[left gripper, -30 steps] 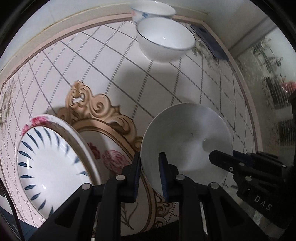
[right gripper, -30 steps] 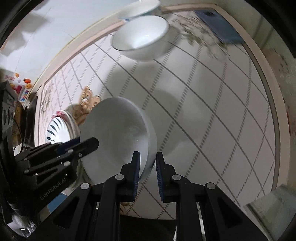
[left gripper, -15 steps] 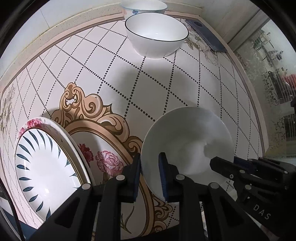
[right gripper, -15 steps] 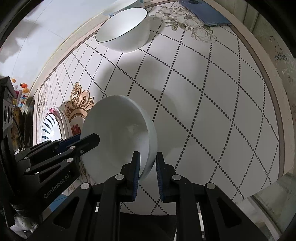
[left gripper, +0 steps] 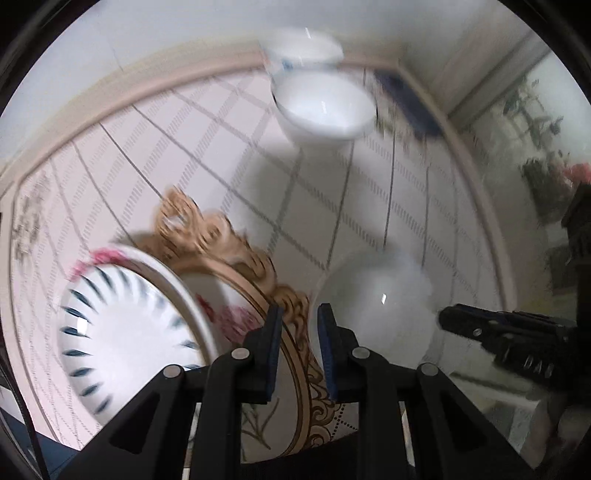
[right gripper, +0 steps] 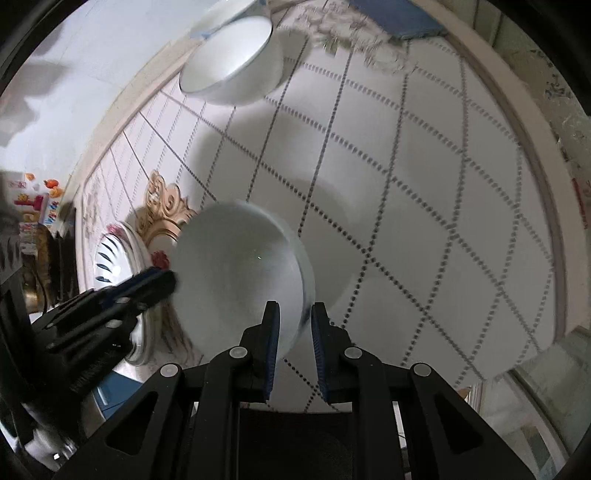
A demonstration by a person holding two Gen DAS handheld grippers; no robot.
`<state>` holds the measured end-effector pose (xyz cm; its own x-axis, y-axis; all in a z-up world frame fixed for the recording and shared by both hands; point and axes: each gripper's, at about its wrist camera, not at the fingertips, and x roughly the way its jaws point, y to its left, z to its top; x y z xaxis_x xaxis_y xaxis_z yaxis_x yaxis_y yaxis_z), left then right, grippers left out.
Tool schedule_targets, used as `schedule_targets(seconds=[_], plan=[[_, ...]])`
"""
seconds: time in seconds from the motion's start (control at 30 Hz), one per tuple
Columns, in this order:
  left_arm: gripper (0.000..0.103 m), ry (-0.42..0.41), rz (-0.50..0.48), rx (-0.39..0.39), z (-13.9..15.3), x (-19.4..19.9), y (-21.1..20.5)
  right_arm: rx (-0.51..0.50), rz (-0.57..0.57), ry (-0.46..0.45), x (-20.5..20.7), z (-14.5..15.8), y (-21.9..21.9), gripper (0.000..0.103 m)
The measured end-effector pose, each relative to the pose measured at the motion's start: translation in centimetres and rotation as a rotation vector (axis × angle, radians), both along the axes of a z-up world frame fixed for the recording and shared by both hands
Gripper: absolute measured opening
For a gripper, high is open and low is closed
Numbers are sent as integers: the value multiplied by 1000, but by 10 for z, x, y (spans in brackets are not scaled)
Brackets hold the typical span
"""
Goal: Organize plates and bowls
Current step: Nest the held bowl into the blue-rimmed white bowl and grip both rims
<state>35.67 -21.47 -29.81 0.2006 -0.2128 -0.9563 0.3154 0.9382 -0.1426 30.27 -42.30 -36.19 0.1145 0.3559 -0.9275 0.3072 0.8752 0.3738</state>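
Observation:
A plain white bowl [left gripper: 373, 306] [right gripper: 236, 273] hangs a little above the patterned table, casting a shadow on it. My left gripper [left gripper: 298, 325] is shut on the bowl's left rim. My right gripper [right gripper: 294, 321] is shut on its right rim. Each gripper shows in the other's view, the right one [left gripper: 450, 317] at the bowl's far side and the left one [right gripper: 159, 280] likewise. A blue-striped plate [left gripper: 125, 332] [right gripper: 110, 258] lies on a rose-rimmed plate at the left. A dark-rimmed white bowl [left gripper: 321, 107] [right gripper: 229, 70] stands at the far end.
Behind the dark-rimmed bowl stands another bowl [left gripper: 303, 48] with blue marks, close to the wall. A flat blue object [left gripper: 406, 99] [right gripper: 399, 18] lies in the far right corner. The table's pale edge [right gripper: 546, 221] curves along the right, with a glass door beyond.
Both grippers have risen with the white bowl between them, so the table and the far bowls look smaller. The picture is blurred by the motion. The grips look unchanged.

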Motion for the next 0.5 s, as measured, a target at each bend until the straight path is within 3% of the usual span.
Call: schedule_targets(seconds=[0.03,0.07,0.1,0.17,0.2,0.33,0.5], plan=[[21,-16,16,-22,12,6,4,2,-8,-11,1,8,-5,22],[31,-30,38,-44,23,14,8,-4,-20,-29,3,19,-13,29],[36,-39,58,-64,31,23,11,-10,-33,-50,7,29,-20,40],[55,-56,104,-101,41,48,12,-7,-61,-102,18,50,-36,58],[55,-58,129,-111,43,62,13,5,-73,-127,27,58,-42,63],[55,4,194,-179,27,123,7,41,-95,-217,75,67,-58,63],[54,73,181,-152,-7,174,-16,120,-138,-221,145,28,-63,63]])
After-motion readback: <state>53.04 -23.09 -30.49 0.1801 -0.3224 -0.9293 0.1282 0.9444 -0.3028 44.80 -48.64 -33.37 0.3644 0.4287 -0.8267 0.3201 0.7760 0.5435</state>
